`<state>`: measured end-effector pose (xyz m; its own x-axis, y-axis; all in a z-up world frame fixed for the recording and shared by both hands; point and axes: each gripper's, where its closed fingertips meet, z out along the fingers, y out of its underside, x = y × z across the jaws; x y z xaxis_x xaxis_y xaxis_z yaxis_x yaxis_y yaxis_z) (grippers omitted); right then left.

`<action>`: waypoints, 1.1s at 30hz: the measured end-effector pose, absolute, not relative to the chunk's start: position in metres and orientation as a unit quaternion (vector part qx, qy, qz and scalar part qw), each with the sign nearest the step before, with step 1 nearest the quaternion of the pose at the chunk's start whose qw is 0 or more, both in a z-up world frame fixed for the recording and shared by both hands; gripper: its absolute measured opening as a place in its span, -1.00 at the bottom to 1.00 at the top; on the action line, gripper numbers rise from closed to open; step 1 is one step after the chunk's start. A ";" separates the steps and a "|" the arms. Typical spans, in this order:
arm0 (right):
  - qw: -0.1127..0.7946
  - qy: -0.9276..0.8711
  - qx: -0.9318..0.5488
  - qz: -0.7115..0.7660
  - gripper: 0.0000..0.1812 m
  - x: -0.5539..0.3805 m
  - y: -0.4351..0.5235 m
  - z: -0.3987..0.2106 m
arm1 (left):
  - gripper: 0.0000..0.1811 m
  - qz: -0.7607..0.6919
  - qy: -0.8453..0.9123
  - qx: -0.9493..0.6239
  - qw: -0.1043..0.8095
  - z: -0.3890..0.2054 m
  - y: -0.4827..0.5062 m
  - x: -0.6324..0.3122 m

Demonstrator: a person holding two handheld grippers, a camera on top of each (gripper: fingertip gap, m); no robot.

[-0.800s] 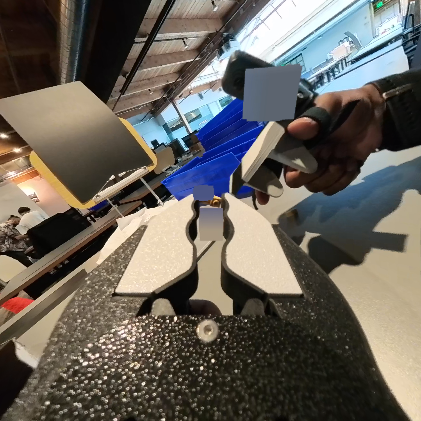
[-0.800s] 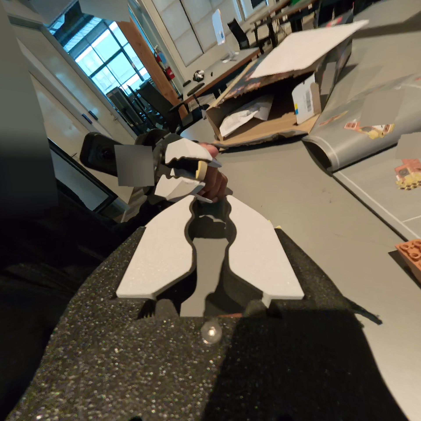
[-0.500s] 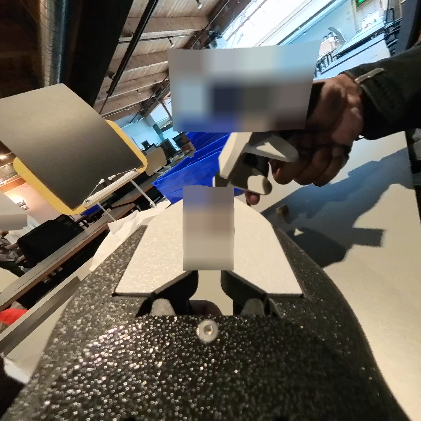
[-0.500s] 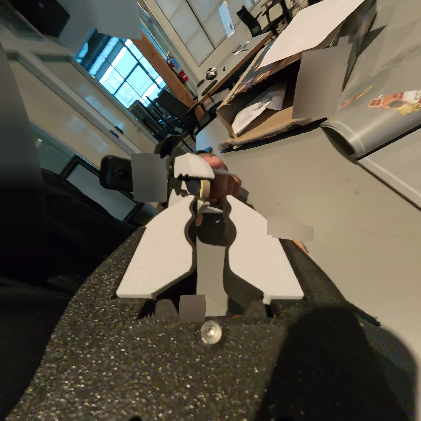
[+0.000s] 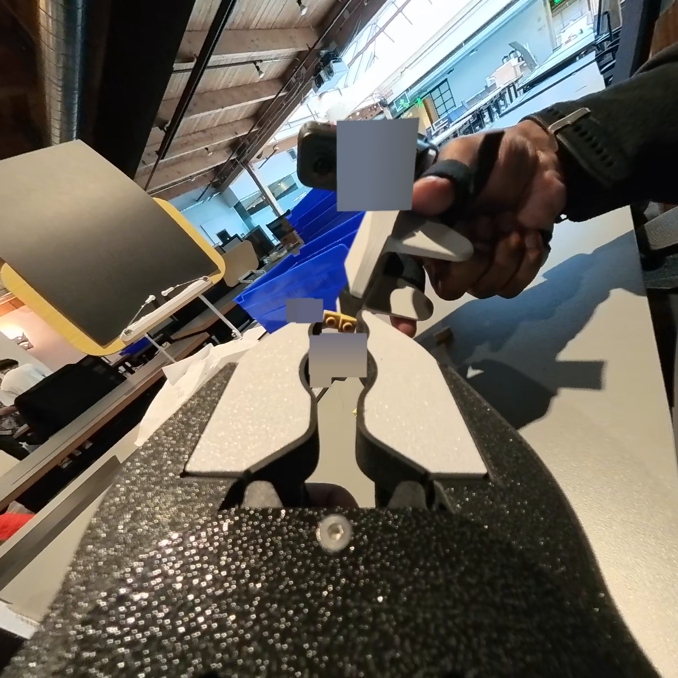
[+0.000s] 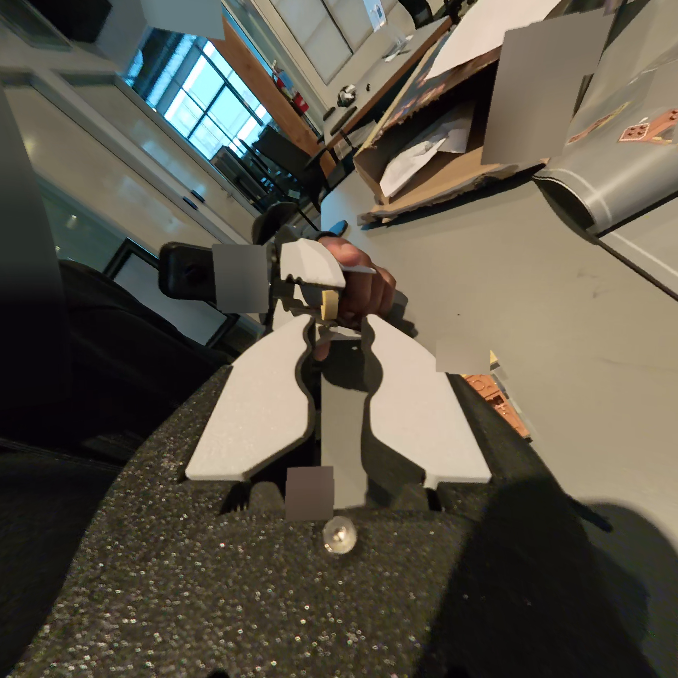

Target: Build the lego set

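In the left wrist view my left gripper is shut on a small tan lego plate with two studs showing, held above the grey table. My right gripper, held by a hand, hangs just above and right of that plate, its fingertips almost touching it. In the right wrist view my right gripper stands slightly open with nothing between the fingers. Just beyond its tips is the left gripper with the tan plate seen edge-on.
A small brown piece lies on the table behind the grippers. A reddish-brown lego build sits at my right. An open cardboard box and an instruction booklet lie farther back. Blue bins and white paper stand to the left.
The two grippers have drawn together. The right gripper's tips have come down next to the tan plate in the left gripper. The left gripper's hold has not changed.
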<state>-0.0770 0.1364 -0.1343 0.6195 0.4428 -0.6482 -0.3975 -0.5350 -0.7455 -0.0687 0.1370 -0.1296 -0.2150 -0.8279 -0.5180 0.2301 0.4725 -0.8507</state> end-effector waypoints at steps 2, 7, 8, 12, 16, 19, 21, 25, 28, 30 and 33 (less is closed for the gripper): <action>0.481 -0.018 -0.765 0.427 -0.75 -0.077 0.137 -0.136 | -0.81 -0.456 0.632 -0.236 0.580 -0.130 0.137 -0.069; 0.479 -0.024 -0.771 0.419 -0.75 -0.078 0.136 -0.139 | -0.81 -0.457 0.632 -0.236 0.580 -0.130 0.137 -0.069; 0.480 -0.024 -0.769 0.421 -0.75 -0.079 0.136 -0.138 | -0.81 -0.458 0.631 -0.236 0.580 -0.129 0.137 -0.069; 0.480 -0.023 -0.765 0.430 -0.75 -0.079 0.136 -0.136 | -0.81 -0.462 0.630 -0.234 0.579 -0.129 0.136 -0.070; 0.477 -0.022 -0.759 0.442 -0.75 -0.081 0.136 -0.135 | -0.81 -0.465 0.629 -0.231 0.578 -0.128 0.135 -0.071; 0.476 -0.020 -0.745 0.467 -0.75 -0.084 0.136 -0.130 | -0.81 -0.468 0.630 -0.225 0.577 -0.128 0.133 -0.072; 0.475 -0.018 -0.740 0.476 -0.75 -0.085 0.136 -0.128 | -0.81 -0.471 0.631 -0.220 0.576 -0.128 0.130 -0.073; 0.465 -0.026 -0.735 0.492 -0.76 -0.091 0.135 -0.126 | -0.81 -0.480 0.627 -0.209 0.576 -0.125 0.127 -0.076; 0.464 -0.032 -0.733 0.496 -0.79 -0.093 0.135 -0.125 | -0.81 -0.482 0.628 -0.204 0.575 -0.124 0.125 -0.077; 0.463 -0.036 -0.734 0.496 -0.86 -0.095 0.134 -0.125 | -0.81 -0.481 0.631 -0.202 0.574 -0.125 0.124 -0.077; 0.461 -0.038 -0.739 0.490 -0.92 -0.095 0.135 -0.127 | -0.81 -0.479 0.633 -0.202 0.573 -0.127 0.124 -0.076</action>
<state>-0.0950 0.1346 -0.1273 0.5169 0.5084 -0.6887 -0.3959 -0.5714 -0.7189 -0.0763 0.1242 -0.1267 -0.2622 -0.8054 -0.5316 0.2929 0.4585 -0.8391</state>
